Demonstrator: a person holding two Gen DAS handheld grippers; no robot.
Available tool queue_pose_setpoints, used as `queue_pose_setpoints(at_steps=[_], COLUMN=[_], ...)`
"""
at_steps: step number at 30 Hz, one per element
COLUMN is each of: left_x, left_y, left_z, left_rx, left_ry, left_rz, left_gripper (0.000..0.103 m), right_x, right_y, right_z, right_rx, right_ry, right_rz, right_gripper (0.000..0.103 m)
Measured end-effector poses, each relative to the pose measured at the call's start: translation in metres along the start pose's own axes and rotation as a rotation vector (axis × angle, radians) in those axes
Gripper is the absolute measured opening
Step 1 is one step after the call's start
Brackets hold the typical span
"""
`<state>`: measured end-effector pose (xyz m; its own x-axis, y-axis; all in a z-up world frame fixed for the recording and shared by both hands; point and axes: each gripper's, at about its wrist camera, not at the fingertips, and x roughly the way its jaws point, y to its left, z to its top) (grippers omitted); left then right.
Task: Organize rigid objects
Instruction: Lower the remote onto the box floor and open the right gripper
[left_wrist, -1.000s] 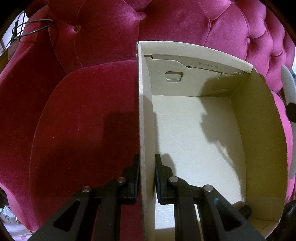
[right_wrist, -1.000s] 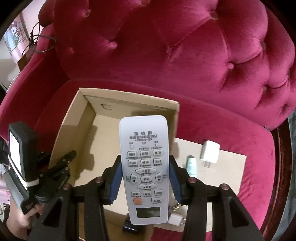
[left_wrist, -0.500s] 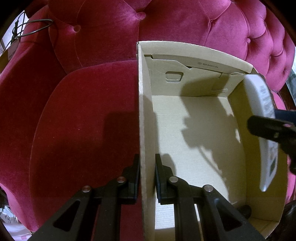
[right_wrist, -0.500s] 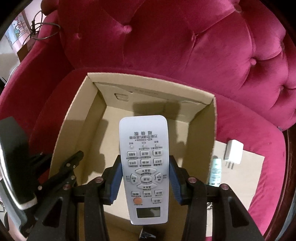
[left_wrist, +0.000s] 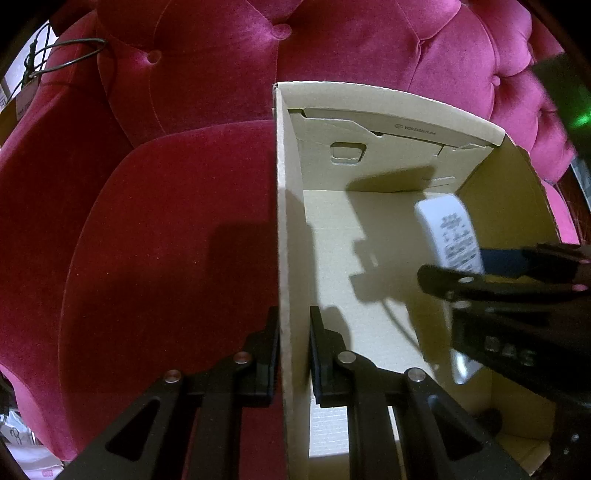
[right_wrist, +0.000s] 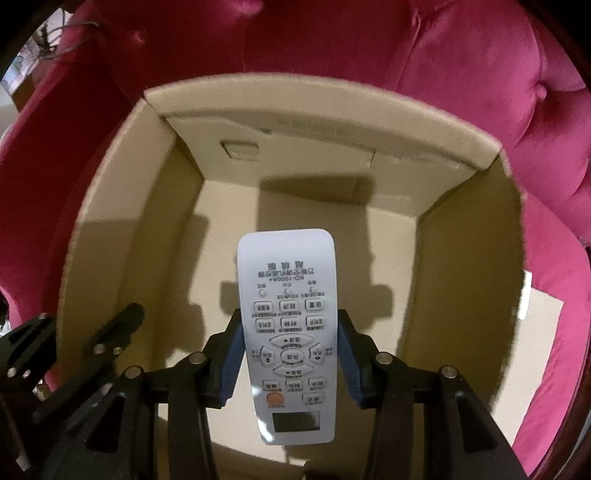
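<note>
Left gripper (left_wrist: 293, 354) fingers clamped on the left wall of the cardboard box (left_wrist: 391, 107), one finger outside, one inside. Box sits on the seat of a red tufted armchair (left_wrist: 166, 240). Right gripper (right_wrist: 290, 354) fingers closed on the sides of a white remote control (right_wrist: 290, 332), buttons facing the camera, its free end pointing down into the open box, above the bare floor. Whether the remote touches the floor, cannot tell.
</note>
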<state>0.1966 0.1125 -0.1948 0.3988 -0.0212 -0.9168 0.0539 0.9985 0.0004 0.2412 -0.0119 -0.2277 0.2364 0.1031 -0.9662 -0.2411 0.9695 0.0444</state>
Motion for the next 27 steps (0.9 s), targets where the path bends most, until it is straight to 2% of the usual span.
queue_pose_setpoints(at_steps=[7,16,27], left_x=[0.000,0.001,0.000], left_y=[-0.001,-0.001,0.000], left_z=[0.000,0.000,0.000], left_rx=[0.002,0.003,0.003], left_ry=[0.000,0.000,0.001], left_rz=[0.002,0.003,0.002], left_gripper=[0.015,0.015,0.015], right_x=[0.021,0.030,0.012], right_y=[-0.001,0.000,-0.010], right_z=[0.003,0.004,0.008], right_rx=[0.014,0.004,-0.007], right_ry=[0.045,0.060,0.022], right_rz=[0.008,0.011,0.001], right_gripper=[0.050,0.050,0.052])
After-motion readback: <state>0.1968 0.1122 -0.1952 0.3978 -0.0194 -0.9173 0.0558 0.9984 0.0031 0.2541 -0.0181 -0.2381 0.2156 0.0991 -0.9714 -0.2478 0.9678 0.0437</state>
